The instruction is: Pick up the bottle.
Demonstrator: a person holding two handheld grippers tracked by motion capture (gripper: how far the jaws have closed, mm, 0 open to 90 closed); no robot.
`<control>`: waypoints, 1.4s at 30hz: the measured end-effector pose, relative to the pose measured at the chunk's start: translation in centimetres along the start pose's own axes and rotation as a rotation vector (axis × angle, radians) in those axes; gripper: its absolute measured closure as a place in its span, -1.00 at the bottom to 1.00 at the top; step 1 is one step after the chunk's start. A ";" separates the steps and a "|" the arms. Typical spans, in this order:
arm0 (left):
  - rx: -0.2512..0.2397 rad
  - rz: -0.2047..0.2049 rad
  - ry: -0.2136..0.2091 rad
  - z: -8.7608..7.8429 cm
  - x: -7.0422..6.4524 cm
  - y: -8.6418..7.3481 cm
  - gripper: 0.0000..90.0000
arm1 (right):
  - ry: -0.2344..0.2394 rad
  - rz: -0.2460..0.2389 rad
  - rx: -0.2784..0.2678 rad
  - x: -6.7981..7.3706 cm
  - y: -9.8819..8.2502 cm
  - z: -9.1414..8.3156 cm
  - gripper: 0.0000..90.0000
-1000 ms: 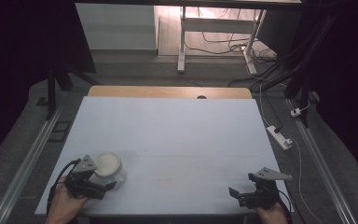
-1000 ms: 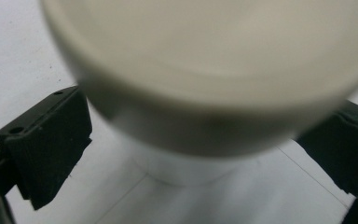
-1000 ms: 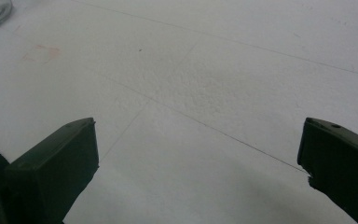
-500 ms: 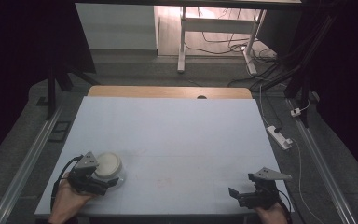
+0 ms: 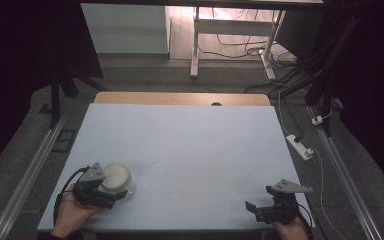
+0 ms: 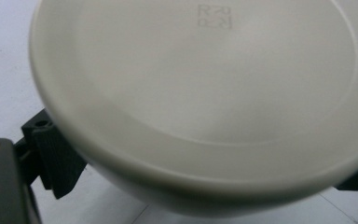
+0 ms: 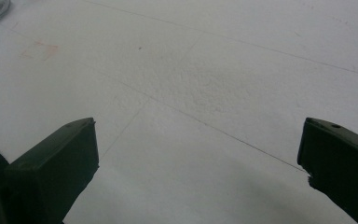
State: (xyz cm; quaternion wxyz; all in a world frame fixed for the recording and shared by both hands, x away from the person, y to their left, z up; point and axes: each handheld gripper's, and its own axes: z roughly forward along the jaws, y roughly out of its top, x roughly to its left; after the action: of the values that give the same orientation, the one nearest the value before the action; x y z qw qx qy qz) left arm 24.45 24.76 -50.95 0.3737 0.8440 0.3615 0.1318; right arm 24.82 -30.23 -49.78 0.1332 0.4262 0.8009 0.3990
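Room: dim surroundings are framing a pale, matte table [image 5: 190, 145], its sheet lightly creased, with a wooden strip along the far edge.

Bowl: I am seeing a cream bowl [image 5: 116, 176] turned bottom-up at the near-left corner of the table; in the left gripper view its flat base [image 6: 223, 70] is carrying a faint moulded mark, and the skin is looking smooth, slightly glossy and hard, like plastic or glazed ware, with a rounded rim.

Left tool: my left tool [image 5: 111, 196] is straddling the bowl, ribbed black jaws sitting at either flank under the rim; I am judging it clamped on the bowl.

Change: over the last second the left tool and bowl are shifting only slightly, edging along the near-left corner; to me that is reading as a grip being settled rather than a carry under way.

Right tool: my right tool [image 5: 261, 209] is resting at the near-right corner as before, jaws spread wide over bare sheet and gripping nothing.

Floor: a white power strip [image 5: 300, 147] is lying on the floor just beyond the table's right edge.
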 end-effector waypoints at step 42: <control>-0.034 0.068 -0.029 0.7 -1.0 5.7 -0.83 | -0.001 0.012 -0.002 -0.1 0.0 0.0 -1.00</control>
State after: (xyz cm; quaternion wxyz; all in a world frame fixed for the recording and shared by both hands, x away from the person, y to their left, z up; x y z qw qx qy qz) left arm 27.01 21.05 -47.23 0.3887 0.8510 0.3249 0.1383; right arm 24.89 -30.32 -49.79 0.1317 0.4313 0.7976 0.4005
